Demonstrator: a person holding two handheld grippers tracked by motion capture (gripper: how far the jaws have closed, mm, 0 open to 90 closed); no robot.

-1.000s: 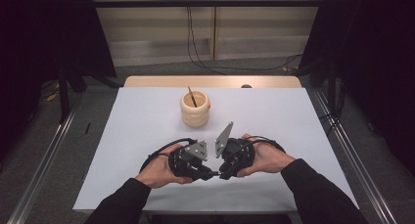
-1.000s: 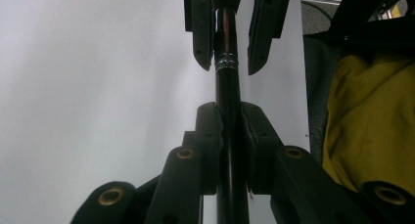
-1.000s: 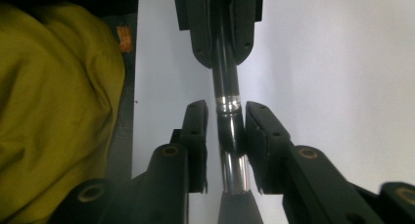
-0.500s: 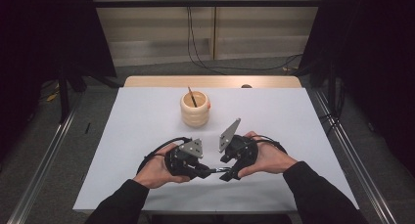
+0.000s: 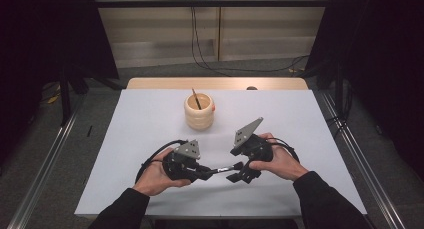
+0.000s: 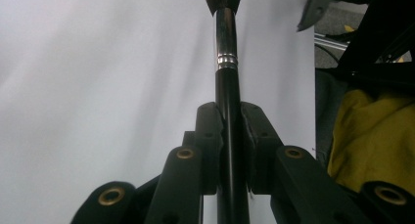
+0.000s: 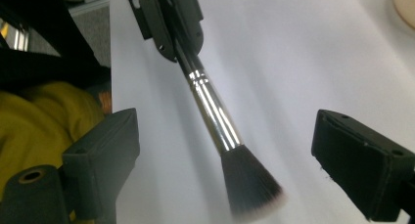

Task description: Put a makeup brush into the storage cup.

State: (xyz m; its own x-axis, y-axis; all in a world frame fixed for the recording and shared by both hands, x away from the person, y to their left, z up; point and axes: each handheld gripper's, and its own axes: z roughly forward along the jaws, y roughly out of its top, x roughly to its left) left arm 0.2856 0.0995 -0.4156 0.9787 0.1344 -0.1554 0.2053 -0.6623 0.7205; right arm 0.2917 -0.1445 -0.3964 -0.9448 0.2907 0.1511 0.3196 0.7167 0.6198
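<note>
The makeup brush [image 7: 215,121] sits between our two hands, low over the white counter [image 5: 145,124], near its front edge. Our left gripper [image 6: 229,136] is clamped tight on the black handle, the two pads [image 6: 208,131] pressing it from both sides, so the brush runs straight out from the jaws toward our right hand. In the right gripper view we see the shiny metal ferrule and the dark bristle head, tipped pale at the end, lying in the gap of our right gripper [image 7: 222,155]. Its jaws have just been opening and now stand wide apart, each pad [image 7: 105,145] well clear of the brush, touching nothing. From the high view the brush [image 5: 223,168] spans the short space between the left gripper [image 5: 202,173] and the right gripper [image 5: 239,171]. Farther back on the counter stands a pale ribbed cup [image 5: 199,111] with a thin stick [image 5: 196,98] leaning inside it, well apart from both hands.
</note>
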